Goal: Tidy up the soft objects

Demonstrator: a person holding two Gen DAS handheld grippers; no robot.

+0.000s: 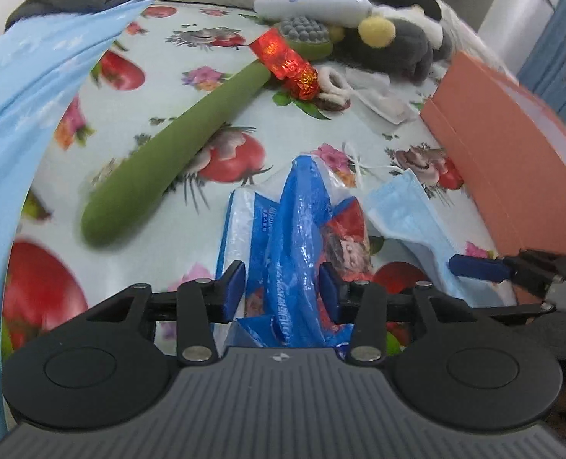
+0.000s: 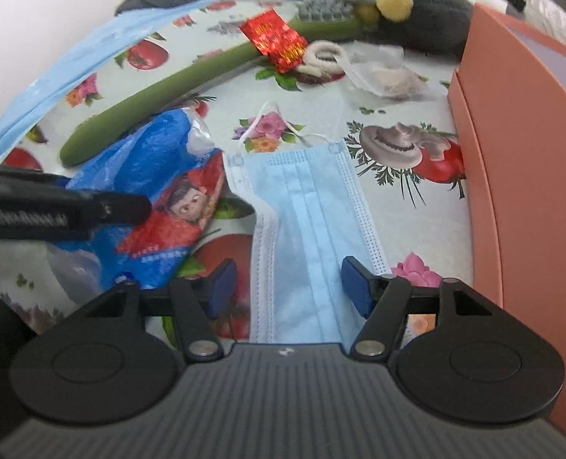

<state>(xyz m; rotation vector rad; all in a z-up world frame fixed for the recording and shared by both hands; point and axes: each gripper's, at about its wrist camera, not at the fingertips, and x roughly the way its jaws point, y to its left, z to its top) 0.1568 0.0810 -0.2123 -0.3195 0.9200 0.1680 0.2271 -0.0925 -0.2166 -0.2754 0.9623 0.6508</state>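
A blue and red plastic bag [image 1: 306,229] with a cartoon face lies on the patterned tablecloth; my left gripper [image 1: 282,283] has its jaws around the bag's near end, with a gap still showing on both sides. The bag also shows in the right wrist view [image 2: 160,199]. A light blue face mask [image 2: 306,222] lies flat beside it, and my right gripper [image 2: 288,287] is open with its jaws either side of the mask's near end. The mask appears in the left wrist view [image 1: 409,214] too.
An orange box [image 2: 527,145] stands along the right. A long green brush [image 1: 176,145], a red foil packet [image 1: 283,61], a grey plush toy [image 1: 397,49] and clear wrappers [image 2: 382,72] lie farther back. A light blue cloth [image 1: 23,114] hangs at the left.
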